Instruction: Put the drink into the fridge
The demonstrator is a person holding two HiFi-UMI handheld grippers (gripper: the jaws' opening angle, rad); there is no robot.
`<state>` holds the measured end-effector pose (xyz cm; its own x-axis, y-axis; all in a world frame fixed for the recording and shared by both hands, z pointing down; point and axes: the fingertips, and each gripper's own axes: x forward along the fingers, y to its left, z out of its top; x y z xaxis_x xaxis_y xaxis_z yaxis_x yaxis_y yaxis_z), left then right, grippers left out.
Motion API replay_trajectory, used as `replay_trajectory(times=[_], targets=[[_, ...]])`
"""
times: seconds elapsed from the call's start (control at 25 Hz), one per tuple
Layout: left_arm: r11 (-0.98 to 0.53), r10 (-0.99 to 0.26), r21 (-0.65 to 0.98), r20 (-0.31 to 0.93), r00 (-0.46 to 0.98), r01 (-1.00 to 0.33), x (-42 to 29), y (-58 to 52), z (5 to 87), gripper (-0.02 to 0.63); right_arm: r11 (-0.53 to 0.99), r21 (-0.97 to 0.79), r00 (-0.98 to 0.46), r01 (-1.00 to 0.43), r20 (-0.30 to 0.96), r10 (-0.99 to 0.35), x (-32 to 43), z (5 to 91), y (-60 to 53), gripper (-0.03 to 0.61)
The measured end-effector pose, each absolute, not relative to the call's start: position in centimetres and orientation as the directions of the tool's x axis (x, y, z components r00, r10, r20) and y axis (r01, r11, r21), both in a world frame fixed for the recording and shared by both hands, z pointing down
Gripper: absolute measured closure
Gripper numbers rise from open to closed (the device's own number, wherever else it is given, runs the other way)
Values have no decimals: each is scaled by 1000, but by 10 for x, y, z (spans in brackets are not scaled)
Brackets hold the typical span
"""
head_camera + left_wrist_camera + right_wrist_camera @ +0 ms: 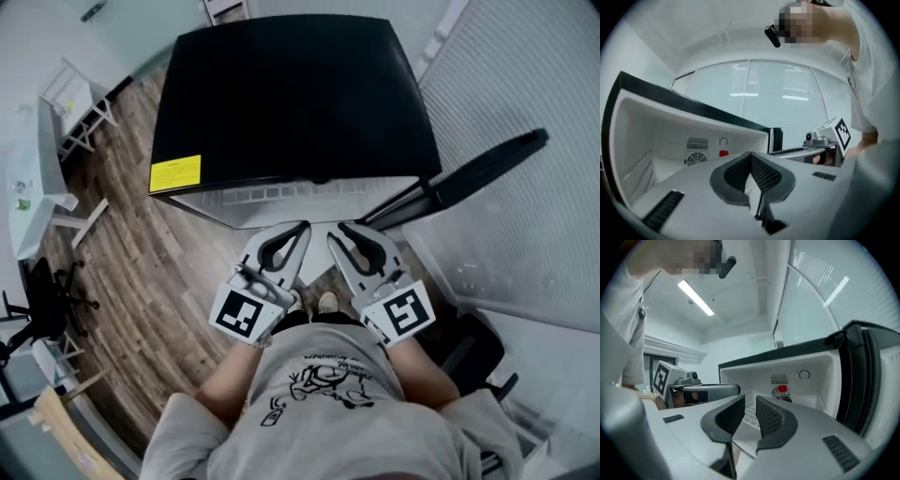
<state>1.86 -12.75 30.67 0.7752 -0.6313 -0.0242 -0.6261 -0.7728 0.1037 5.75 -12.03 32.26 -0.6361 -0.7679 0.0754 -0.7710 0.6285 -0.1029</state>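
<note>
Inside the open fridge (281, 94) the drink (783, 391) already stands, so the left gripper (303, 226) has its jaws together and the right gripper (334, 231) has its jaws barely apart, both empty.

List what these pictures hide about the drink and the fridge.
- Drink: right gripper view shows only its red cap and dark shoulder; the right gripper covers the body.
- Fridge interior: head view, hidden under its black top.
- Fridge floor: left gripper view, blocked by the left gripper.

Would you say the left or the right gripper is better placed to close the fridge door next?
Right, probably. The open door stands out on the right side, just beyond the right gripper; the left gripper would have to cross over.
</note>
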Motion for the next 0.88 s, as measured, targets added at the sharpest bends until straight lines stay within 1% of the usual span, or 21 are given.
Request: replay_trajectory(times=[0.12,0.48,0.68,0.88], targets=[[-788,-614,119,-73,786,-605,17,-110,278,612,646,-127,-656,-753,63,-752,47,299,-114,502],[-817,-576,96,-109,810,-568,23,-74,243,612,685,-169,-697,-709,20,-717,50,256,-88,523],[-824,-566,87,-109,817,-560,23,-65,240,612,714,-110,-720,-691,20,-694,47,244,-79,531],[-823,-568,89,-111,815,-561,23,-64,236,612,729,-109,-734,-676,11,-679,42,235,-73,538]])
